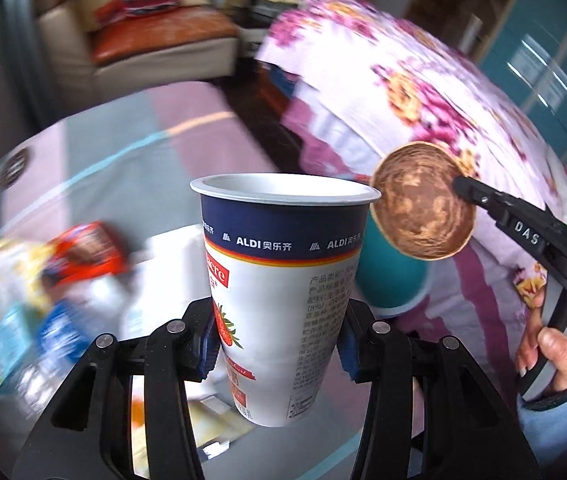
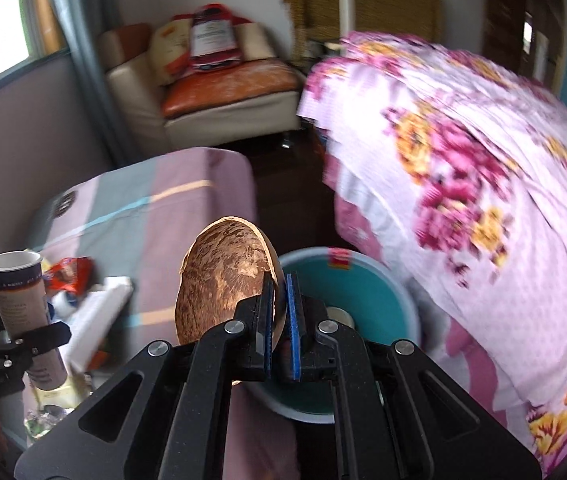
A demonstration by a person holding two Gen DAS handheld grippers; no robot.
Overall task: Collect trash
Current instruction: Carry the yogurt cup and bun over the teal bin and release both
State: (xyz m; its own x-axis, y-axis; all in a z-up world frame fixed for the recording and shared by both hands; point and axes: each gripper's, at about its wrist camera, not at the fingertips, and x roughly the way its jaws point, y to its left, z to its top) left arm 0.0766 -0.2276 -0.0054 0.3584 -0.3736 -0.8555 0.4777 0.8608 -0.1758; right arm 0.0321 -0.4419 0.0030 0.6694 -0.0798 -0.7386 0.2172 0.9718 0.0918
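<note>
Left gripper (image 1: 279, 344): clamped on upright ALDI yogurt cup (image 1: 283, 276), held left of teal bin (image 2: 383, 292). Right gripper (image 2: 279, 320): pinched onto rim of brown coconut shell half (image 2: 223, 284), held at bin's left edge. Wrappers (image 1: 83, 256) on striped table (image 2: 143, 200), left of bin.

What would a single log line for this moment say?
left gripper: shut on yogurt cup | right gripper: shut on brown shell | teal bin: below, nothing dropped yet

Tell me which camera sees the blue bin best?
The right wrist view: the teal bin shows its rim and inside, just beyond the brown shell. The left wrist view shows only a slice of the bin behind the yogurt cup.
</note>
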